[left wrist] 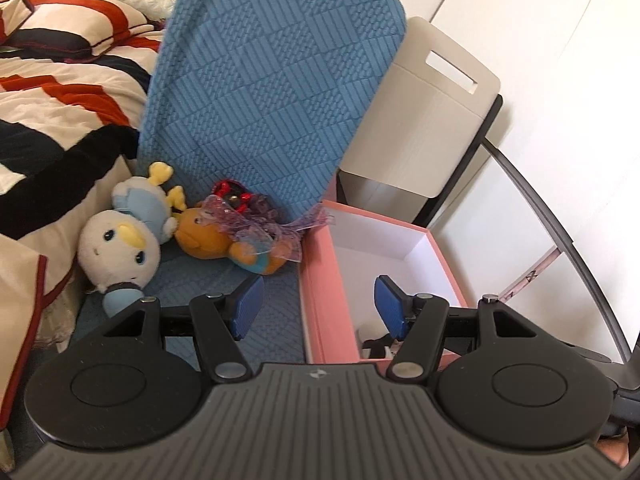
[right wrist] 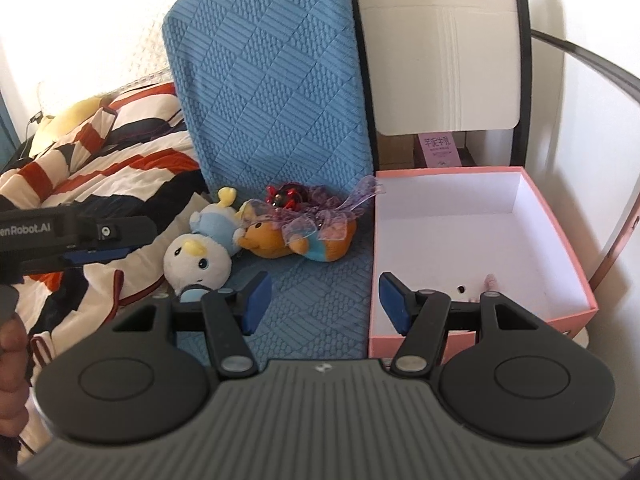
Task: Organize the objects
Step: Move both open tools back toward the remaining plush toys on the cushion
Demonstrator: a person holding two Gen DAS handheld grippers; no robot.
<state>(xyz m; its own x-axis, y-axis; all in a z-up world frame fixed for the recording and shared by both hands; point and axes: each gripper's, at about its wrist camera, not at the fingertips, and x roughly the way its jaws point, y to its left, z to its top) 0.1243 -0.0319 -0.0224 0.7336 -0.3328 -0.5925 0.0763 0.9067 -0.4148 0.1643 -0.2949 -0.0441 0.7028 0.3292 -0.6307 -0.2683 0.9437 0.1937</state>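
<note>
A pink box [right wrist: 568, 256] with a white inside stands on the right of a blue-cushioned seat; it also shows in the left wrist view [left wrist: 320, 280]. A small toy lies in its near corner [left wrist: 378, 346]. Left of the box lie a white and light-blue plush doll [right wrist: 200, 256] [left wrist: 120, 248], an orange plush bear [right wrist: 280, 240] [left wrist: 208, 236] with a purple ribbon [right wrist: 332, 212], and a red and black toy [right wrist: 286, 196] [left wrist: 232, 194]. My left gripper [left wrist: 318, 306] is open and empty over the box's left wall. My right gripper [right wrist: 322, 306] is open and empty, short of the toys.
A blue quilted cushion [right wrist: 272, 80] leans upright behind the toys. A white chair back [right wrist: 440, 60] stands behind the box. A striped red, black and cream blanket [right wrist: 100, 152] lies on the left. The left gripper's body [right wrist: 80, 232] shows at the right wrist view's left edge.
</note>
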